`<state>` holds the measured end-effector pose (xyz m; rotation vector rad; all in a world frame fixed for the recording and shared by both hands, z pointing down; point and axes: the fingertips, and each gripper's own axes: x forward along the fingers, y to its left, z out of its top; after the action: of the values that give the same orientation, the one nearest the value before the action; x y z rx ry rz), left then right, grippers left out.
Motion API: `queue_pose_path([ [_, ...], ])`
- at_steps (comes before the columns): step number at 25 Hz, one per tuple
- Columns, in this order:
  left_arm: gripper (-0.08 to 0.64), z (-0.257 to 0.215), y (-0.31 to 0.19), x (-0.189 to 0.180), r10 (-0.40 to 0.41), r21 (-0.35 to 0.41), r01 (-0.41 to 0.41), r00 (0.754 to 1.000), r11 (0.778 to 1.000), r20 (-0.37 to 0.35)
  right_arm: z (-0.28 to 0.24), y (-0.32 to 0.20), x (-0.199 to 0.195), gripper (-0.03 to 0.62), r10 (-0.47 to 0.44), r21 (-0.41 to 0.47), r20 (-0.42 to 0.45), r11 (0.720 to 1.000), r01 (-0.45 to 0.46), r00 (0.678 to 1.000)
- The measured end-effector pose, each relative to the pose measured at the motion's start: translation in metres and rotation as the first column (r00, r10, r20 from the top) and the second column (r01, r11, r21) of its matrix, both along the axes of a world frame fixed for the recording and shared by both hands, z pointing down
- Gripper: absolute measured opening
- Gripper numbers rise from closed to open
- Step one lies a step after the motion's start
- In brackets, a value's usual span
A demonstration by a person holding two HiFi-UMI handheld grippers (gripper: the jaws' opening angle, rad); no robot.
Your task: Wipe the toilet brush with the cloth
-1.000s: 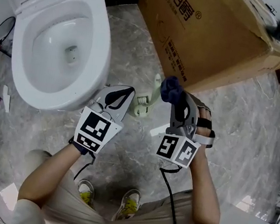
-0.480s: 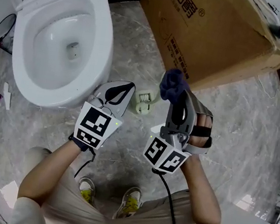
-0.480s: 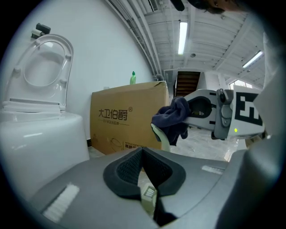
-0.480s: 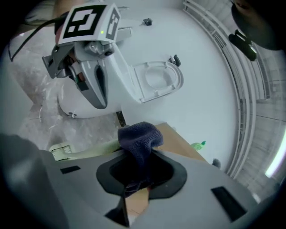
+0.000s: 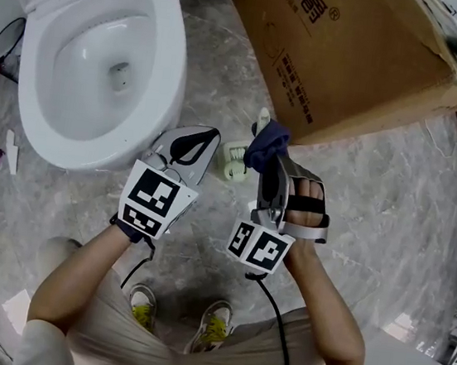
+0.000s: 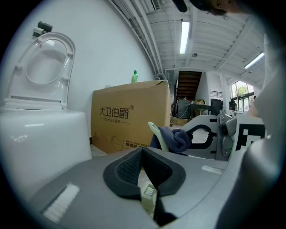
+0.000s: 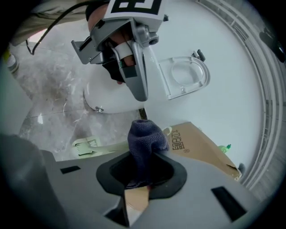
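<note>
Head view first: your left gripper (image 5: 214, 137) sits just off the rim of the toilet (image 5: 172, 78), pinched shut on the pale green toilet brush (image 5: 233, 163). The brush hangs head-down over the grey marbled floor (image 5: 391, 216), and I can't tell if it touches. Your right gripper (image 5: 271, 165) is clamped on a bunched dark blue cloth (image 5: 269, 139). That wad is pressed against the upper part of the brush's handle, with only the handle's tip poking out past it. A big cardboard box (image 5: 369, 62) stands right behind.

Left gripper view: the left gripper (image 6: 144, 154) has its jaws together. The ribbed head of the toilet brush (image 6: 148, 194) shows in the gap under them and the handle rises above. The cloth (image 6: 176, 139) hugs the handle near the top, with the right gripper (image 6: 210, 136) just beyond it. A green bottle (image 6: 134, 77) stands on the cardboard box (image 6: 129, 118), and the toilet (image 6: 40, 134) is at the left with its lid up.

Right gripper view: the right gripper (image 7: 142, 179) is tight on the cloth (image 7: 145, 143), which sticks up out of the pads and covers the middle of the handle. The toilet brush (image 7: 87, 145) has its ribbed head left of the cloth and its looped end peeking out on the right. The left gripper (image 7: 142, 96) reaches in from the top — its grip point is hidden behind the cloth.
</note>
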<state>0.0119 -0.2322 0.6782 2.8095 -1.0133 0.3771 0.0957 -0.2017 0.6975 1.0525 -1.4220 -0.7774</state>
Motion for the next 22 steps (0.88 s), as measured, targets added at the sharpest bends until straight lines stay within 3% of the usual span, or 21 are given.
queue_pose_path([
  [13, 0.000, 0.006, -0.001, 0.003, 0.008, -0.007, -0.008, 1.000, 1.000, 0.012, 0.078, 0.016, 0.005, 0.069, -0.018, -0.202, -0.070, 0.979, 0.003, 0.997],
  [15, 0.000, 0.006, -0.003, 0.002, 0.004, -0.004, -0.004, 1.000, 1.000, 0.014, 0.087, 0.018, 0.010, 0.069, -0.003, -0.240, -0.046, 0.971, -0.008, 0.999],
  [17, 0.000, 0.006, -0.003, 0.000, -0.002, -0.024, 0.003, 1.000, 1.000, 0.004, 0.099, 0.025, 0.013, 0.067, 0.072, -0.346, 0.075, 0.937, -0.042, 0.995],
  [18, 0.000, 0.004, -0.001, -0.001, -0.005, -0.044, 0.004, 1.000, 0.999, -0.015, 0.106, 0.032, 0.013, 0.067, 0.141, -0.430, 0.159, 0.901, -0.060, 0.977],
  [20, 0.000, -0.005, 0.006, -0.002, 0.002, -0.069, -0.006, 0.998, 0.998, -0.065, 0.115, 0.049, 0.011, 0.067, 0.279, -0.582, 0.296, 0.811, -0.059, 0.914],
  [22, 0.000, -0.014, 0.010, -0.003, 0.017, -0.046, -0.020, 0.997, 0.999, -0.072, 0.108, 0.060, 0.003, 0.067, 0.339, -0.655, 0.386, 0.755, -0.004, 0.858],
])
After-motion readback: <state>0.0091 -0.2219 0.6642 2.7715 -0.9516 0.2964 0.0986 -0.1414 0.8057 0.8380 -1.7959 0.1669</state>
